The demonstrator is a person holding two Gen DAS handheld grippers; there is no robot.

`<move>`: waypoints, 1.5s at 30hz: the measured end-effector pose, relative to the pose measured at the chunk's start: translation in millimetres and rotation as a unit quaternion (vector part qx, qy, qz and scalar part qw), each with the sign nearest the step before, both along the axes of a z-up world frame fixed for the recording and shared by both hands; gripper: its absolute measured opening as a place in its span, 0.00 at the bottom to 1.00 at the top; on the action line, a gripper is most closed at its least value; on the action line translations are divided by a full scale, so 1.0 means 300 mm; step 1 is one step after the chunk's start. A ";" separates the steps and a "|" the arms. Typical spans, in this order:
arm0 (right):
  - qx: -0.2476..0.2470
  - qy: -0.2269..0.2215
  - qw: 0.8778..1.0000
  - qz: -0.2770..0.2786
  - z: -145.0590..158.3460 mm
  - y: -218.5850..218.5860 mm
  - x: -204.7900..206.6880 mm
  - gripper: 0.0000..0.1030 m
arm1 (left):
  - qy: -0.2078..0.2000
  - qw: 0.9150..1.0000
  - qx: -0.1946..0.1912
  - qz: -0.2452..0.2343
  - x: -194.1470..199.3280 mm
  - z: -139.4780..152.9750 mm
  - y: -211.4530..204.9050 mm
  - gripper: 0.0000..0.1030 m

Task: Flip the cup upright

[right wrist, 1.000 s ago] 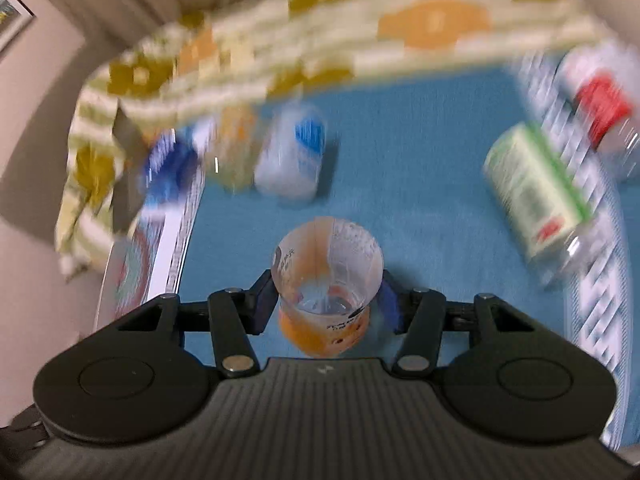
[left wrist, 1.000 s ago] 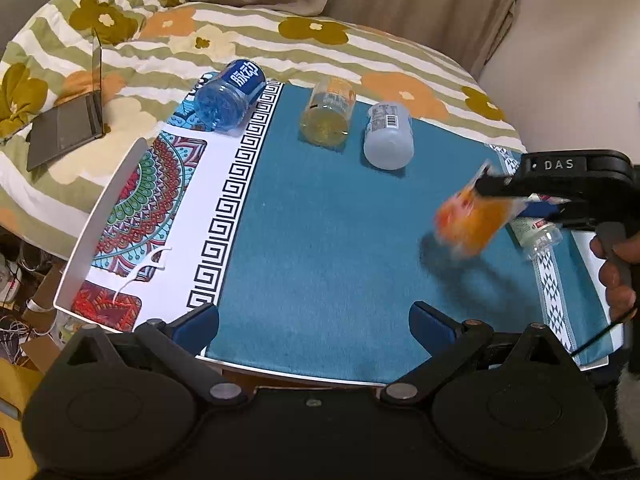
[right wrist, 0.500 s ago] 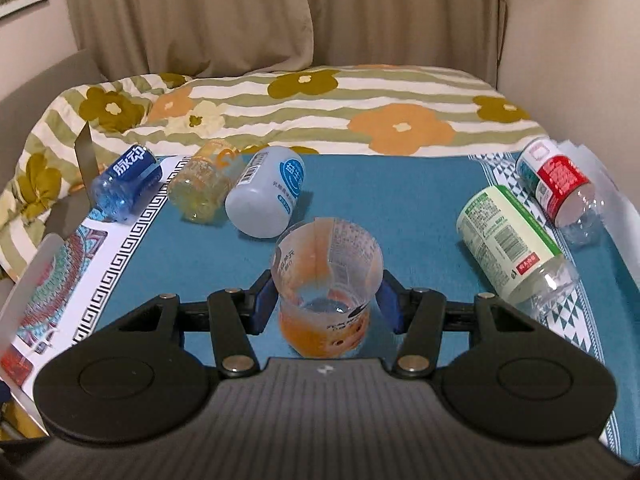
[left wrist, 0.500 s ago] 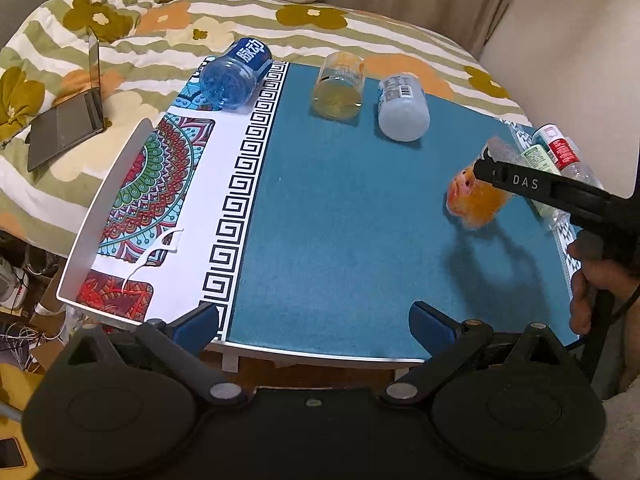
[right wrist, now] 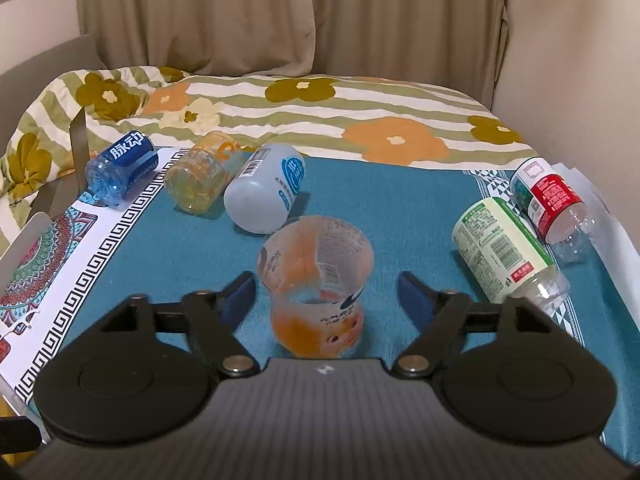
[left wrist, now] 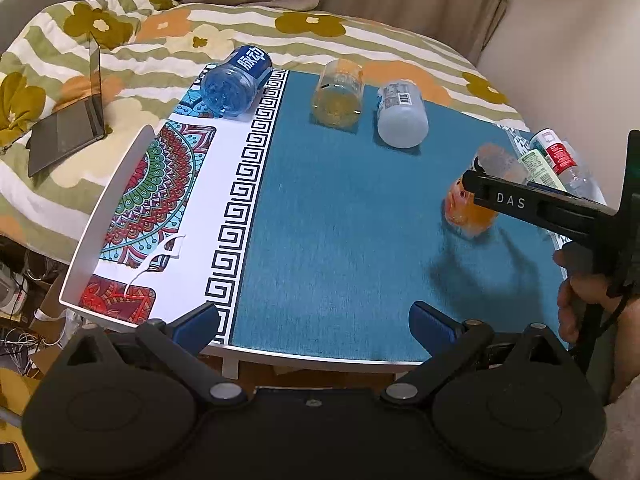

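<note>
A clear plastic cup with orange print [right wrist: 318, 286] stands upright, mouth up, on the blue tablecloth [right wrist: 400, 208]. My right gripper [right wrist: 326, 294] is open, its blue pads on either side of the cup with gaps to both. In the left wrist view the same cup [left wrist: 470, 208] sits at the right, partly hidden by the right gripper's black finger marked DAS. My left gripper [left wrist: 314, 322] is open and empty at the table's near edge, far from the cup.
Lying on their sides at the back are a blue bottle [right wrist: 120, 170], a yellow cup [right wrist: 202, 182] and a white bottle [right wrist: 266, 194]. A green-label bottle [right wrist: 508, 250] and a red-label bottle [right wrist: 550, 200] lie right. A laptop [left wrist: 66, 130] rests on the bed.
My right gripper brought the cup down onto the cloth, then opened its jaws and let it go. The left gripper pulled back a little.
</note>
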State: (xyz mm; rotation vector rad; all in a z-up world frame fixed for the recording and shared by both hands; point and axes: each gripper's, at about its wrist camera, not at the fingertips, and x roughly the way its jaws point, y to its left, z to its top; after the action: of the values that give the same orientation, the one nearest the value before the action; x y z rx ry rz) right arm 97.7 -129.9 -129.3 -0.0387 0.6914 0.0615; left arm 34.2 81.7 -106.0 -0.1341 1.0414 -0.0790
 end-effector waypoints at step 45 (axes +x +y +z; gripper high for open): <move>0.003 0.082 0.995 -0.058 0.375 -0.345 -0.281 1.00 | -0.157 0.982 0.080 -0.064 -0.015 0.298 -0.279 1.00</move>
State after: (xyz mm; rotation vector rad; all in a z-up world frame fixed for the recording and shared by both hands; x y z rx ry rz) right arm 13.2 -233.4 -16.8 0.0133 0.8562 -0.0458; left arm 29.6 -2.1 -16.7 0.0906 0.7372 -0.1286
